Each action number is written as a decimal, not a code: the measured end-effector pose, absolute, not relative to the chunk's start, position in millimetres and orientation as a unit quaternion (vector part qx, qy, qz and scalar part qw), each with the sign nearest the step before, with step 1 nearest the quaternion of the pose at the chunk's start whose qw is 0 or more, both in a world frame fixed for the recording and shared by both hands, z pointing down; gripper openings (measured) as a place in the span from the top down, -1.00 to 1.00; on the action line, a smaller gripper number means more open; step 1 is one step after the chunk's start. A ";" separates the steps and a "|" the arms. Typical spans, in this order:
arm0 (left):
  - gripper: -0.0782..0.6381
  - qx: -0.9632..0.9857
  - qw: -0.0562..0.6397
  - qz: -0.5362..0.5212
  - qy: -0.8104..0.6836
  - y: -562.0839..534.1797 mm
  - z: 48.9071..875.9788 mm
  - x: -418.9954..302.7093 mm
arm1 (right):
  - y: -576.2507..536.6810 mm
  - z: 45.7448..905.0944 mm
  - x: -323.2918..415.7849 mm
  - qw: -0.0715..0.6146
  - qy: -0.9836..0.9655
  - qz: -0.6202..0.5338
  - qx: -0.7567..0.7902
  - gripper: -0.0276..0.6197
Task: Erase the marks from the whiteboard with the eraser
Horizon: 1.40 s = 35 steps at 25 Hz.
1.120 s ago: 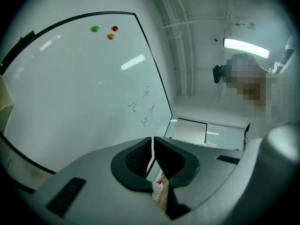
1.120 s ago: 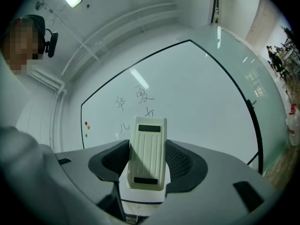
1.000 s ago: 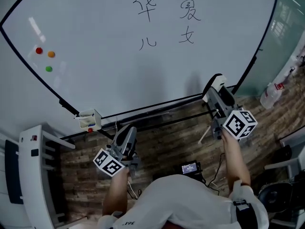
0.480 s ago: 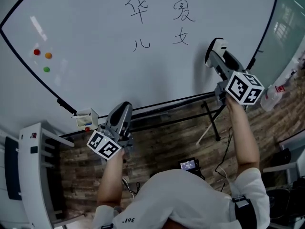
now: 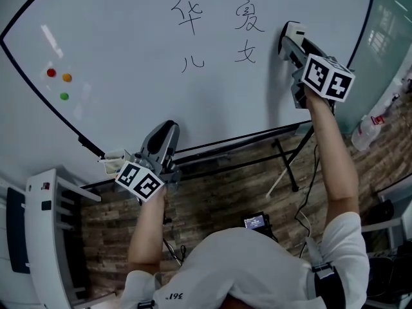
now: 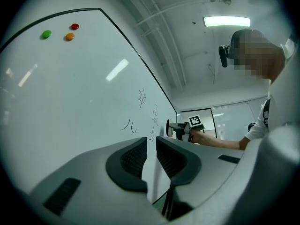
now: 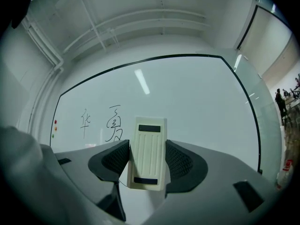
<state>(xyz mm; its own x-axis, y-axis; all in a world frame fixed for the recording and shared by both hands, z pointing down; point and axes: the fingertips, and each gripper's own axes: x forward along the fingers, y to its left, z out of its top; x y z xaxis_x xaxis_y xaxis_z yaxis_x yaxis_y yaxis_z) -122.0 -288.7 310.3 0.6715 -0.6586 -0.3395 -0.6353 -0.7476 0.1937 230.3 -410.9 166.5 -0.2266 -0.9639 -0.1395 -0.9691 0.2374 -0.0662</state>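
The whiteboard [image 5: 129, 31] carries black handwritten characters: two on top [image 5: 192, 11] [image 5: 248, 11] and two below [image 5: 193, 62] [image 5: 244, 51]. My right gripper [image 5: 288, 34] is shut on a cream eraser [image 5: 291, 29], held up at the board just right of the right-hand characters. In the right gripper view the eraser [image 7: 148, 153] stands upright between the jaws, with the characters [image 7: 114, 124] to its left. My left gripper [image 5: 166, 134] hangs low by the board's bottom edge. Its jaws [image 6: 151, 146] are nearly together with nothing between them.
Three round magnets, red [image 5: 51, 73], orange [image 5: 66, 78] and green [image 5: 64, 96], stick to the board's left part. A small marker holder [image 5: 114, 159] hangs at the bottom rim. A white rack [image 5: 48, 237] stands at the left, and the board's stand legs [image 5: 283, 166] are on the wooden floor.
My right gripper has risen with the eraser from the board's bottom edge to beside the right-hand characters. The left gripper has shifted only slightly.
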 end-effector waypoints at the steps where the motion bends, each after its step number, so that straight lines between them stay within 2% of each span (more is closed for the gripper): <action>1: 0.64 0.914 0.028 -0.197 -0.352 -290.5 308.4 -121.4 | -415.2 162.4 229.4 0.074 0.781 0.019 -0.620 0.11; 11: 0.62 0.919 0.026 -0.195 -0.342 -295.9 304.8 -126.6 | -451.3 153.1 222.7 0.052 0.759 0.009 -0.649 0.11; 26: 0.62 0.928 0.042 -0.191 -0.318 -296.7 315.8 -136.4 | -454.7 152.0 215.9 0.067 0.725 0.003 -0.685 0.11; 35: 0.62 0.930 0.052 -0.185 -0.312 -294.7 323.9 -140.3 | -450.6 149.1 171.0 0.063 0.735 0.020 -0.674 0.12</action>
<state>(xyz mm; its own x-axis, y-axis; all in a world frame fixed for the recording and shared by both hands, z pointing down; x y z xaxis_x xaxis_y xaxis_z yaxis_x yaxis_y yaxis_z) -140.3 -294.7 323.9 0.7369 -0.5994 -0.3126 -0.5612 -0.8002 0.2114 171.0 -450.6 149.1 -0.0825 -0.9894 -0.1199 -0.9945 0.0895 -0.0546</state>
